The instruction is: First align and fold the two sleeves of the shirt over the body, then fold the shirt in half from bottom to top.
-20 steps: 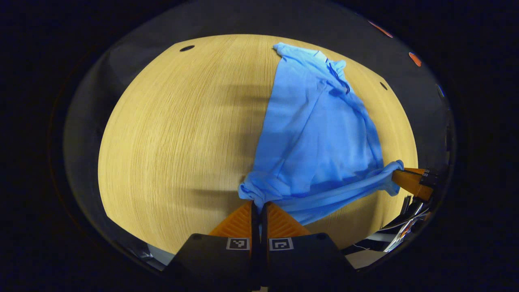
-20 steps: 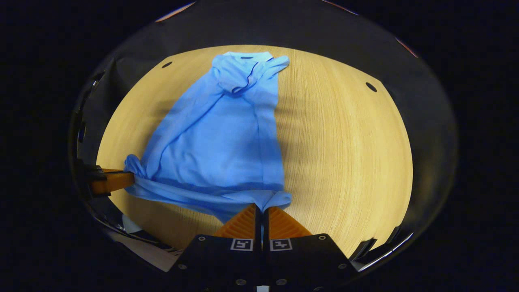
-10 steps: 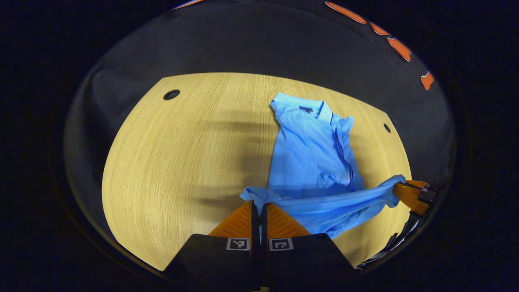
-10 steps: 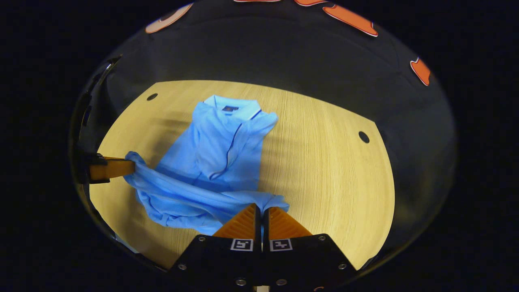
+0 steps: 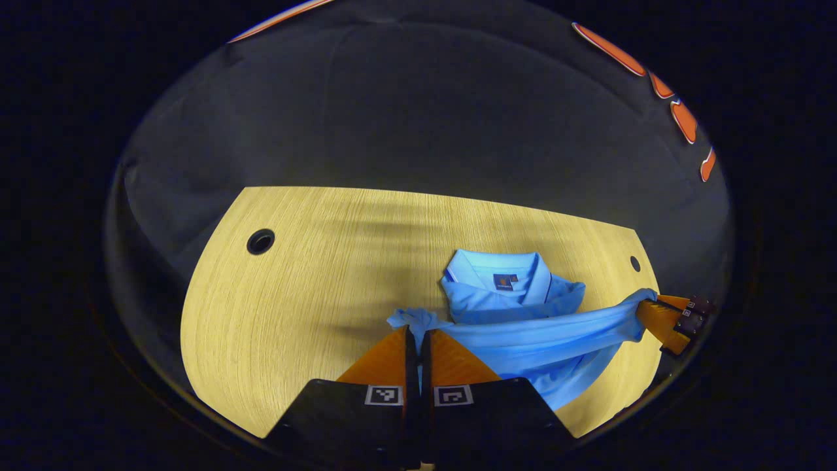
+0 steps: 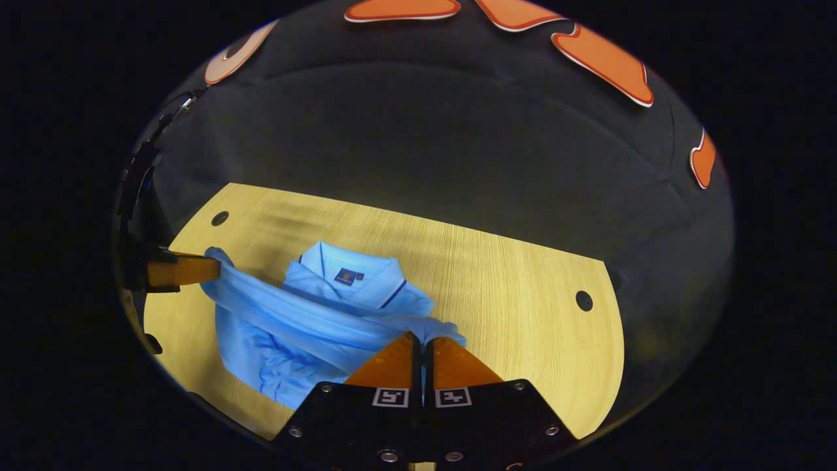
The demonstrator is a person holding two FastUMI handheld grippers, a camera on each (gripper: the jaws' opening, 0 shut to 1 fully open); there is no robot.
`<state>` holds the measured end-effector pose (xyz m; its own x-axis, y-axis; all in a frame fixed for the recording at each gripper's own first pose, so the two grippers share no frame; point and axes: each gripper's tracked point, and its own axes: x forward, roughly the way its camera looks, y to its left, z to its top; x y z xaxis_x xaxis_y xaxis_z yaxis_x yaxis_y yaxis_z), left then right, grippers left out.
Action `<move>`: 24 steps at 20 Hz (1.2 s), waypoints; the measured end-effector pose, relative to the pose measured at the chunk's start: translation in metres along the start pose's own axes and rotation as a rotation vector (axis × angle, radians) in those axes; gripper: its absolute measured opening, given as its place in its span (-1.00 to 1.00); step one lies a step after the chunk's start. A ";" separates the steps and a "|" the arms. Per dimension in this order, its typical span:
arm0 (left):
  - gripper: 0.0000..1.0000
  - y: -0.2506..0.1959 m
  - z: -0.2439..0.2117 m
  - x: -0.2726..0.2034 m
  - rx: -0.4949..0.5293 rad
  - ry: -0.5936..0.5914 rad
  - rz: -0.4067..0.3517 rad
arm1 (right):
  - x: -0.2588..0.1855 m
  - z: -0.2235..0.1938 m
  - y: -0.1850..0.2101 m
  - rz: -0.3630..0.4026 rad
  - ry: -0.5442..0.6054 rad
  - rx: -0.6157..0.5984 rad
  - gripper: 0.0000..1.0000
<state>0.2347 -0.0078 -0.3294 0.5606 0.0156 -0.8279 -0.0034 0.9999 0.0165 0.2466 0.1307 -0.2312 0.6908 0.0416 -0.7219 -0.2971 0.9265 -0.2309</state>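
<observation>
I hold the blue shirt by its hem: my left gripper is closed on 1 corner, my right gripper on the other, both short of the collar. The cloth is light and limp, sagging between my 2 grips onto the table, so corner holds suit it.

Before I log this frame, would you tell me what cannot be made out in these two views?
- Sleeves: the raised hem of the shirt, stretched between the left gripper and the right gripper, covers the body, so their alignment cannot be checked.
- Near table edge: the left gripper view's own housing hides it.
- Collar tag: too small to read.
- Hands holding the grippers: cut off at the edges.
</observation>
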 end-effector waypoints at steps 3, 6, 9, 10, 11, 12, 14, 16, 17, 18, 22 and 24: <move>-0.92 0.001 -0.006 0.014 0.041 0.035 0.017 | 0.013 -0.003 0.001 0.010 0.031 0.041 -0.95; -0.81 -0.005 -0.008 0.021 0.038 0.046 -0.026 | 0.011 -0.004 -0.011 -0.029 0.041 0.025 -0.66; 0.44 0.001 -0.009 0.018 0.044 0.046 -0.033 | 0.008 -0.015 0.000 0.011 0.086 0.072 0.37; 1.00 0.003 -0.009 0.012 0.041 0.037 -0.019 | 0.004 -0.014 0.000 0.008 0.082 0.081 0.67; 1.00 0.005 -0.005 0.008 0.033 0.019 -0.015 | 0.000 -0.012 -0.004 0.004 0.072 0.084 0.96; 1.00 0.007 0.001 -0.001 0.021 -0.007 -0.011 | -0.007 -0.009 -0.004 0.006 0.058 0.088 1.00; 1.00 0.012 0.014 -0.024 0.011 -0.073 0.003 | -0.022 -0.001 -0.003 0.019 0.021 0.102 1.00; 1.00 0.019 0.030 -0.052 0.023 -0.146 0.034 | -0.044 0.013 -0.004 0.027 -0.036 0.112 1.00; 1.00 0.018 0.040 -0.070 0.027 -0.192 0.039 | -0.057 0.021 -0.004 0.032 -0.067 0.123 1.00; 1.00 0.017 0.049 -0.089 0.026 -0.237 0.041 | -0.070 0.027 -0.004 0.043 -0.101 0.134 1.00; 0.99 0.006 0.065 -0.162 0.023 -0.377 0.046 | -0.128 0.046 -0.005 0.051 -0.219 0.159 1.00; 0.99 -0.011 0.071 -0.201 0.024 -0.447 0.022 | -0.156 0.049 -0.009 0.049 -0.290 0.167 1.00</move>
<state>0.1808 -0.0228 -0.1238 0.8632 0.0275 -0.5041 -0.0030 0.9988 0.0494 0.1739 0.1339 -0.0843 0.8443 0.1704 -0.5081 -0.2391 0.9683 -0.0726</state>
